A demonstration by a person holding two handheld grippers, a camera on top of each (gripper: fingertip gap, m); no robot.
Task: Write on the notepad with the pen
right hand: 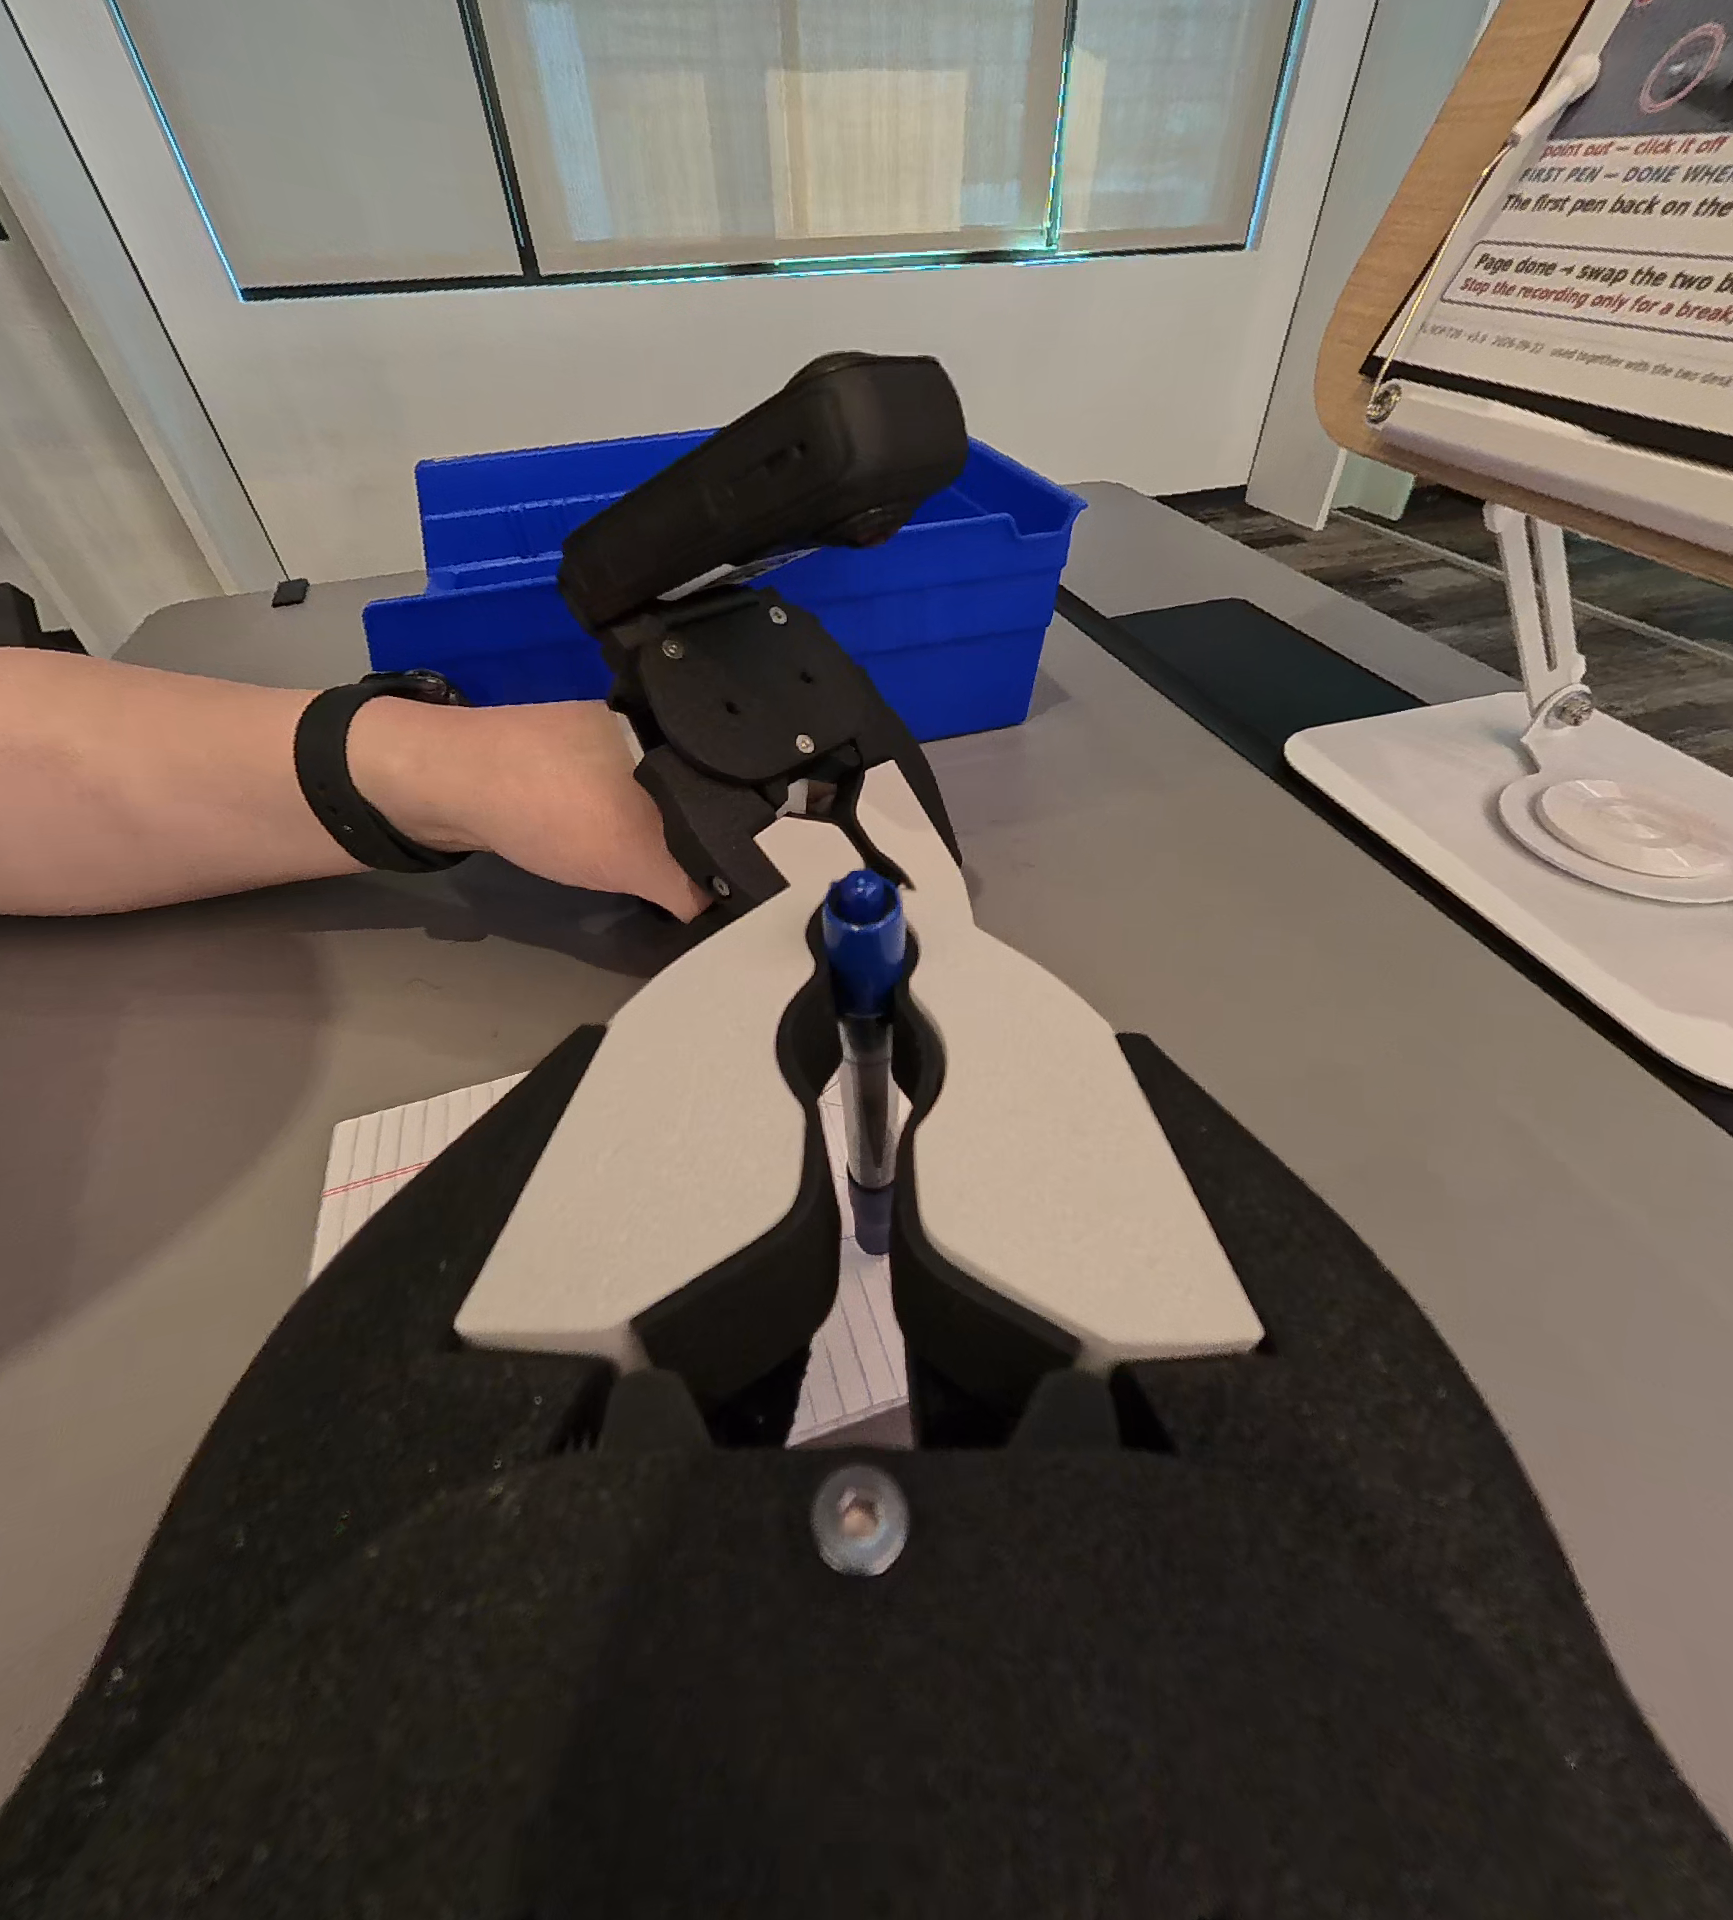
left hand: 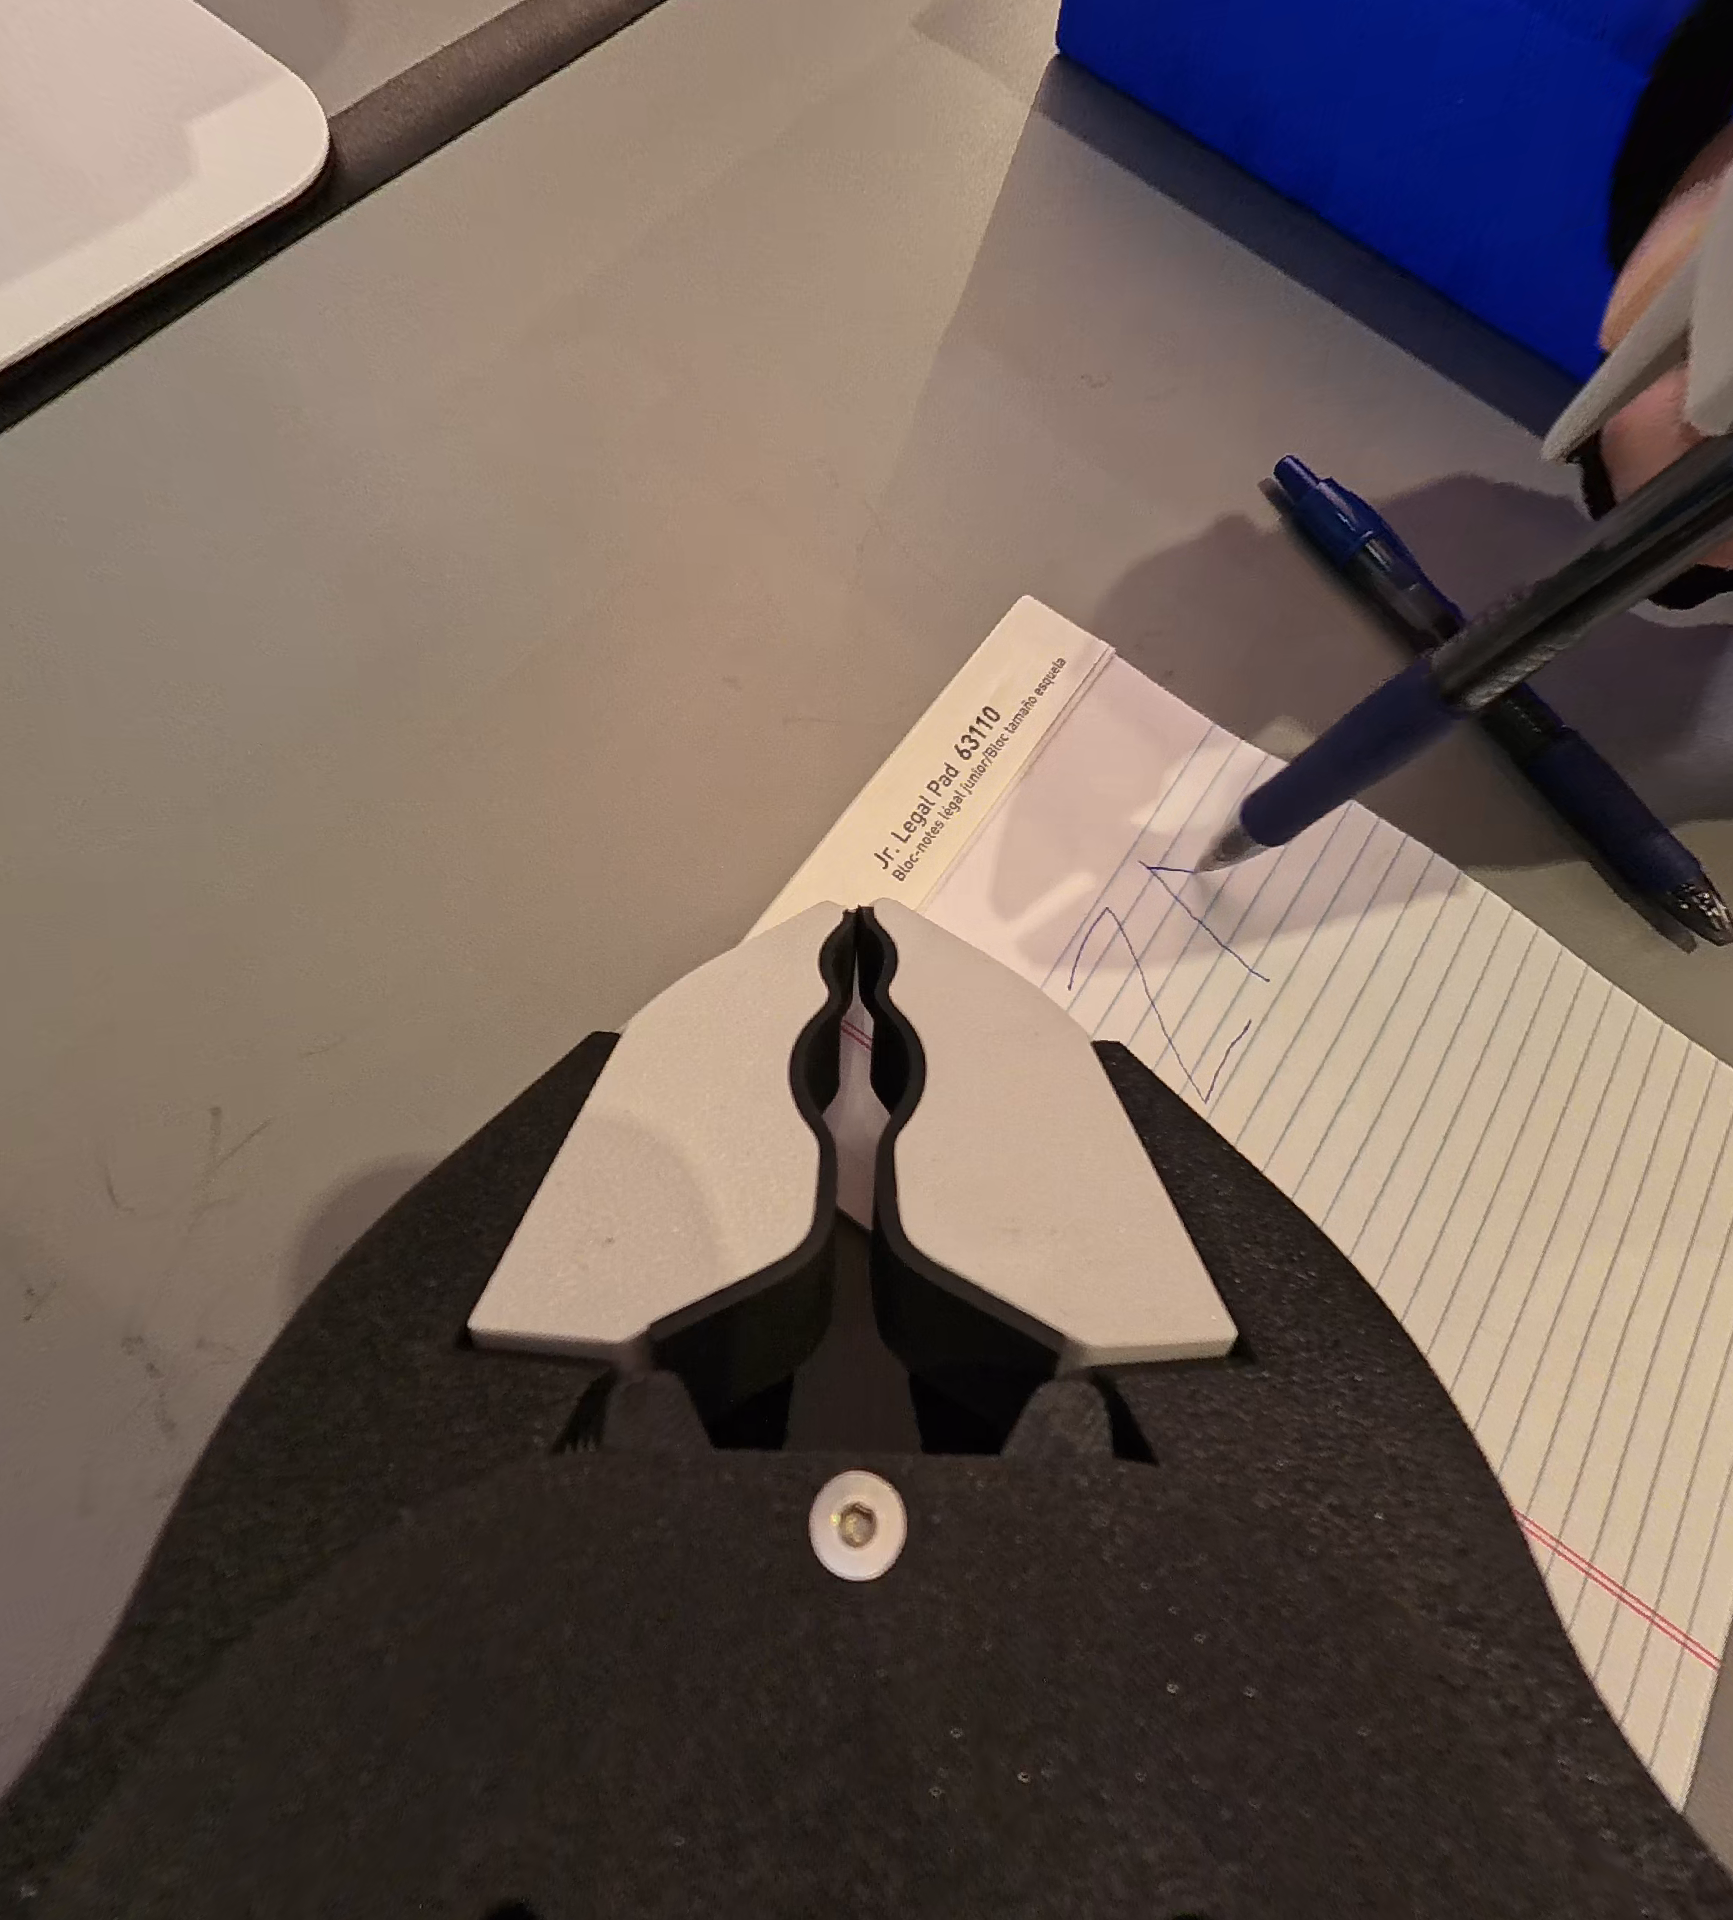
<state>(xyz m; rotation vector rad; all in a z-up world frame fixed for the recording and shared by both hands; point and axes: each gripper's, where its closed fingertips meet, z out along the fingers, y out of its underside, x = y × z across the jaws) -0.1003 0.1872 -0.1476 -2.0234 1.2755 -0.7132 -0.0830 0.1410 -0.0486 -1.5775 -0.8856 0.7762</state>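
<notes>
Notepad (left hand: 1413, 1195) is our landmark: it lies flat on the grey worktop (left hand: 529, 623), lined page up, and we are in the middle of the writing step. We hold the pen (left hand: 1361, 758) in the right hand-held gripper (right hand: 867, 997), whose jaws are clamped on the barrel, and the tip touches the page near the pad's bound top edge, at the end of a few blue strokes (left hand: 1174, 977) already drawn there. We keep the left hand-held gripper (left hand: 860, 920) over the pad's top corner with its jaws pressed together on nothing (whether it actually bears down on the paper we cannot tell). A second pen (left hand: 1496, 707) lies on the worktop just beyond the pad's far edge, and a blue bin (left hand: 1361, 156) stands well beyond that. Next, we judge, comes another stroke: light, even pressure, the tip drawn across the ruled lines, the pad kept from sliding.
</notes>
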